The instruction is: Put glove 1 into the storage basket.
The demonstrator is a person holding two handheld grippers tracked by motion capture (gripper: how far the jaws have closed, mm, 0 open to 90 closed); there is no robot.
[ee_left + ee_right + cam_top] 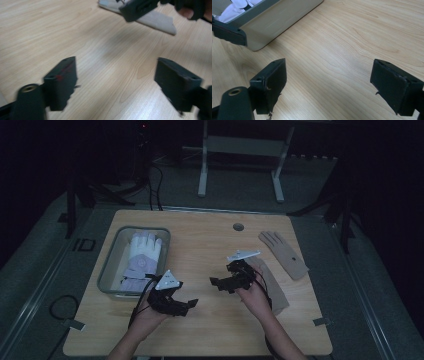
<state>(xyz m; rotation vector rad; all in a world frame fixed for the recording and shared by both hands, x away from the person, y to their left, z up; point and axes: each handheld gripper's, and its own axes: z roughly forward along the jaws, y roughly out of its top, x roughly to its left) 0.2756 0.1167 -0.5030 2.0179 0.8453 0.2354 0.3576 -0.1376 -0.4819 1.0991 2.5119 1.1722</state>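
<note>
Dark room with a pale wooden table (210,320) under dim light; a metal stand sits on the floor beyond its far edge. Far left on the table, a clear bin (109,270) holds white gloves (142,252). Right of centre lie two tan gloves: one flat and well apart at the far right (283,252), the other, the near glove (275,292), just beside the right hand (255,297) and partly under it. Left tongs (175,302), held by the left hand (147,317) beside the bin's near corner, point right; their jaws stand spread, nothing between them but bare wood in the left gripper view, where the near glove's cuff (160,21) shows beyond. Right tongs (227,280) point left toward the bin; jaws likewise spread and empty, the bin wall (279,17) ahead in the right gripper view.

Handling, as judged: the near glove is light, limp knit cloth. It will sag and fold when lifted, will not slip from the pads and cannot break. Best hold is probably the cuff edge or a finger, pinched low against the table so a jaw slides beneath one layer; a pinch at mid-palm may gather both layers and bunch the fabric.
</note>
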